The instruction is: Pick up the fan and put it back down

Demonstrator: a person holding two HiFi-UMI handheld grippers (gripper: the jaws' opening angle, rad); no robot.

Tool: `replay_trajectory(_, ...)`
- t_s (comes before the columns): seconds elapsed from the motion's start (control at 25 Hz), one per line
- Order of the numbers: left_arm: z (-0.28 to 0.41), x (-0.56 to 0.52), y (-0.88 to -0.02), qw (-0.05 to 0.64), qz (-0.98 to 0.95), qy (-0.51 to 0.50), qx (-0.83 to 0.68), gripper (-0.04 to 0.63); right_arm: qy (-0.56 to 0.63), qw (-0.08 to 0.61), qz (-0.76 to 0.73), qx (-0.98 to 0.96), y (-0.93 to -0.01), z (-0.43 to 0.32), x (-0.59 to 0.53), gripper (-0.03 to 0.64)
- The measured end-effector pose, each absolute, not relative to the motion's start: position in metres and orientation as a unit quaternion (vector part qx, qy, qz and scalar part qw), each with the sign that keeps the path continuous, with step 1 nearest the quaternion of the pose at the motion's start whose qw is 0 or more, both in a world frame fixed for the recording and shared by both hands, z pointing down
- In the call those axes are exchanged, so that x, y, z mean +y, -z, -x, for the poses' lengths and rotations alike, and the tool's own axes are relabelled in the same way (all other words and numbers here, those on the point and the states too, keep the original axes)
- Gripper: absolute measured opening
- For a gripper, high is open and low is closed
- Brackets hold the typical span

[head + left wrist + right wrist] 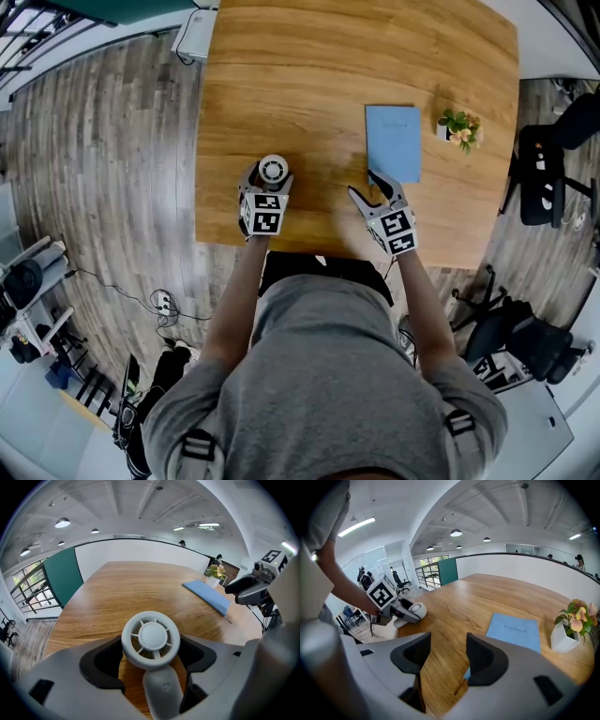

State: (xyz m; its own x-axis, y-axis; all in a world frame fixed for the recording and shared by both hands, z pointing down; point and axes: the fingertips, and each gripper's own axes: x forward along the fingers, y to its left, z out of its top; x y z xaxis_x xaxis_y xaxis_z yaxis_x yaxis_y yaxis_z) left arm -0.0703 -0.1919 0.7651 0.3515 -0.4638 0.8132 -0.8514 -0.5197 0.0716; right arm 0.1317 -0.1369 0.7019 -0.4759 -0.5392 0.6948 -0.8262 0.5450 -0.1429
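Left tongs (271,178) gripping fan (151,638), right tongs (449,654) apart

- The head view looks steeply down from above the person's shoulders onto the near part of the wooden table (309,56), with floor showing on both sides.
- The left gripper view sits low and close behind its own jaws and faces along the tabletop to the far wall. The fan (151,639) fills its foreground.
- The right gripper view rides just as low and faces across the table towards the far windows.
- All three views share the blue notebook (394,142) and the small potted plant (459,128).
- Each gripper view catches the other gripper at its edge. The head view holds both the left gripper (271,178) and the right gripper (364,186).
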Motion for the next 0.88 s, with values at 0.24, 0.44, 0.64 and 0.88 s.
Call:
replay_trajectory(0.24, 0.069, -0.191, -0.766, 0.263, -0.784, -0.373, -0.42, 0.379, -0.233, 0.296, -0.421, -0.825, -0.698, -0.134, -0.135, 0.245)
replay_trajectory(0.44, 0.073, -0.191, -0.758, 0.251, -0.788, -0.372, -0.421, 0.379, -0.223, 0.297, -0.42, -0.828, -0.69, -0.132, -0.13, 0.245)
replay_trajectory(0.64, 0.08, -0.189, -0.742, 0.246, -0.792, -0.362, -0.425, 0.38, -0.214, 0.29, -0.418, -0.834, -0.681, -0.125, -0.126, 0.245)
replay_trajectory(0.88, 0.085, -0.174, -0.72, 0.243, -0.792, -0.343, -0.442, 0.38, -0.196, 0.277, -0.417, -0.843, -0.663, -0.118, -0.116, 0.245)
